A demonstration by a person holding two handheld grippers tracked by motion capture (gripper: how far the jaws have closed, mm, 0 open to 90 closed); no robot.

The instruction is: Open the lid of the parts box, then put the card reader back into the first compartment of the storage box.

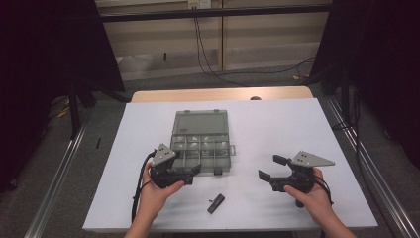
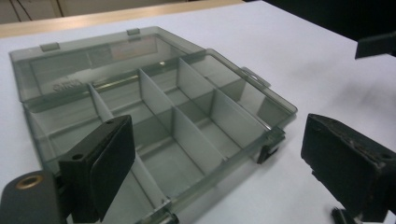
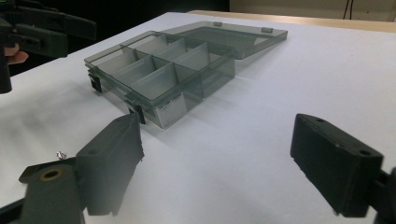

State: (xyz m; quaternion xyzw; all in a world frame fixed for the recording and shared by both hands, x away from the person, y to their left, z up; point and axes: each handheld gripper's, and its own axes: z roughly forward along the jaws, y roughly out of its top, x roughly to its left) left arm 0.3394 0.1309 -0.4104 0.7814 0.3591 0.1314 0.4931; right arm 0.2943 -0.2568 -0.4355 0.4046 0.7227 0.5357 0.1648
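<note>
Between the released left tongs [image 1: 194, 174] and released right tongs [image 1: 269, 167] lies the open compartment box [image 1: 202, 141], nearer the left

left gripper [image 1: 190, 174]: black body, grey three-cornered plate, black cable | right gripper [image 1: 269, 170]: black body, grey three-cornered plate with screw holes, black cable | pads [image 3: 334, 161]: blocky, matt black | forearms: no sleeves

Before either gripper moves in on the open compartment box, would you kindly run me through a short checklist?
1. Compartment box lid open, lying flat: ok.
2. Left gripper open, nothing between its jaws: ok.
3. Right gripper open and empty: ok.
4. Small black part lies loose on the table, apart from both grippers: ok.
5. Compartments free of contents: cannot tell; pale glints in the far row.
</note>
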